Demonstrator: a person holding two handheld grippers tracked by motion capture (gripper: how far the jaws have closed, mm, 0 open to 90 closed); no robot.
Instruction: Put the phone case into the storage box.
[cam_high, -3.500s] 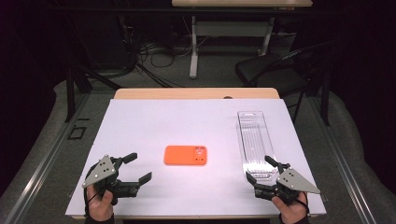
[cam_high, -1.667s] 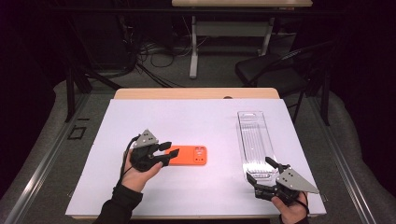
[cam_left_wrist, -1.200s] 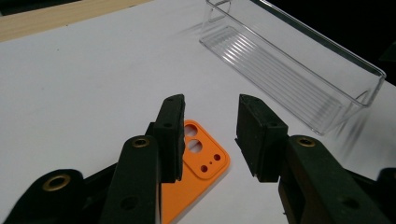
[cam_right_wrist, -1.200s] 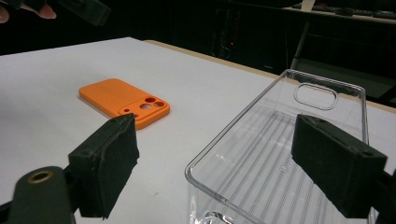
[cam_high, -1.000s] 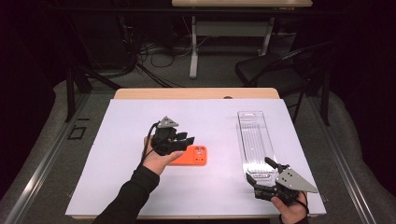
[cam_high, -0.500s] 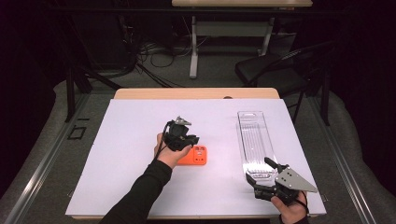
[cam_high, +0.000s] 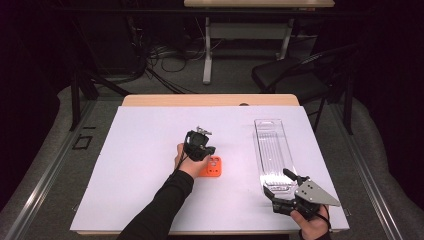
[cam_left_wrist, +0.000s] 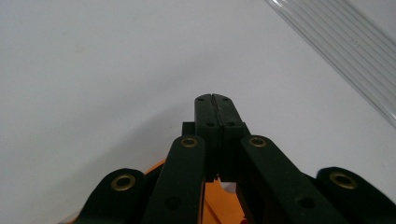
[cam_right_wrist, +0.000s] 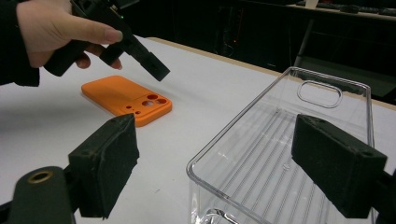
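An orange phone case lies flat in the middle of the white table, camera holes toward the tray. My left gripper hovers just above the case's left part, tilted down. Its jaws have just been closing and now stand shut, pads together with nothing between them. The case shows under the jaws, and in the right gripper view that gripper hangs clear above the case. My right gripper rests at the front right, open, at the near end of a clear plastic tray.
The clear tray runs lengthwise along the table's right side, empty, with a handle slot at its far end. A dark chair and desk legs stand on the floor beyond the table.
My left gripper travelled from the front left to the right and sank over the orange case, and its jaws came together. The right gripper stayed where it was.
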